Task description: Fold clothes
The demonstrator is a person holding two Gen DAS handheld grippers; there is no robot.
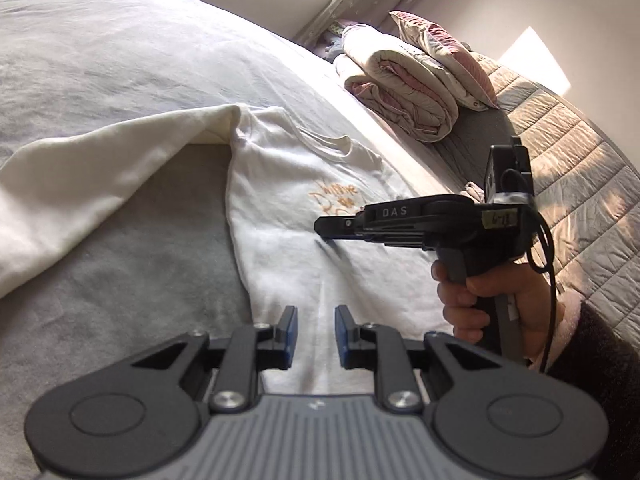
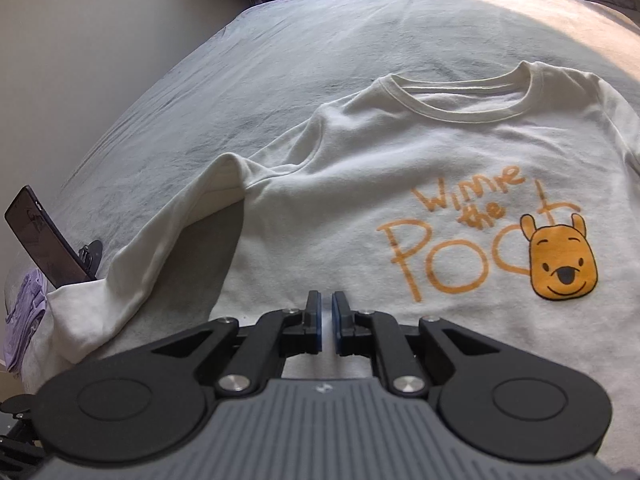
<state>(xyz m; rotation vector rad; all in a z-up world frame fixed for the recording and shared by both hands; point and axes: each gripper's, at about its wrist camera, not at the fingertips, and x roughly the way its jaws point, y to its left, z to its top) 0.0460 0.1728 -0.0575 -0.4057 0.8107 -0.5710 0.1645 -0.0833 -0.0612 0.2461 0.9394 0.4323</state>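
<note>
the white sweatshirt point(image 2: 360, 184) is lying face up on the grey bed cover point(image 2: 200, 92), neck hole far from the person, the orange print point(image 2: 480, 240) showing. one long sleeve point(image 2: 172, 232) is stretching out to the side, with a raised fold near the shoulder. the left gripper point(image 1: 316, 332) is hovering over the lower body of the shirt with its jaws a little apart and nothing between them. the right gripper point(image 2: 326, 320) is also hanging over the cloth, jaws almost closed with only a thin gap, holding nothing. i am judging that the step is bringing this sleeve across the chest. for doing it well, one gripper should be pinching the cuff end and the other the shoulder fold, so the sleeve is coming over flat and not twisting.
</note>
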